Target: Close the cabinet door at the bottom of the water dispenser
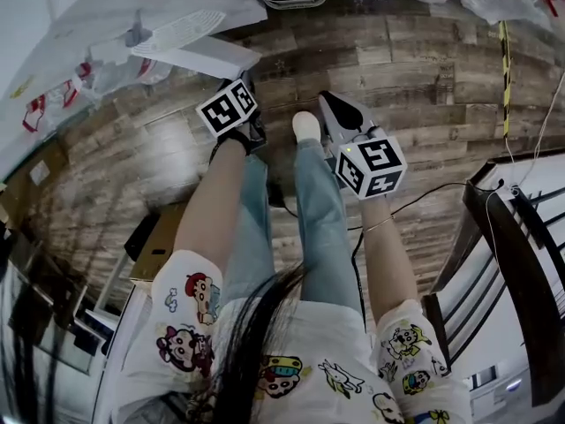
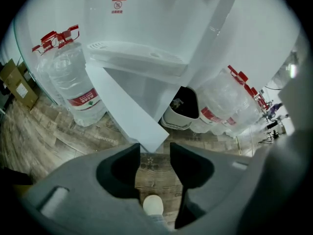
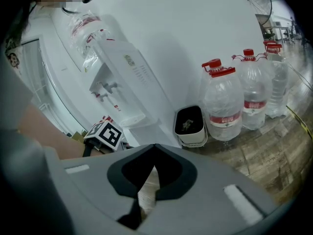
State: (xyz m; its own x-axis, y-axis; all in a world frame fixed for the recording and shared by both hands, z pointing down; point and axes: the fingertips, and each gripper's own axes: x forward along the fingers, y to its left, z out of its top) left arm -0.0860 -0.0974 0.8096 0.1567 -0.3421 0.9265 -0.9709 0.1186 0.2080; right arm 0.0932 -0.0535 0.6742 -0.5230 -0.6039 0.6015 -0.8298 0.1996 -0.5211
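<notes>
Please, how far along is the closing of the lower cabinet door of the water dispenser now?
Done: nothing yet; the flat white cabinet door stands swung out from the white water dispenser. In hand: the left gripper, jaws apart and empty, points at the door's near corner; contact is not clear. The right gripper is shut, holding nothing. Left: push the door closed.

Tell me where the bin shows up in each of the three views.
Head view: bin at the top edge, near the middle.
Left gripper view: bin just right of centre, beside the open door.
Right gripper view: bin right of centre, left of the bottles.
Shared landmark: the drip tray.
</notes>
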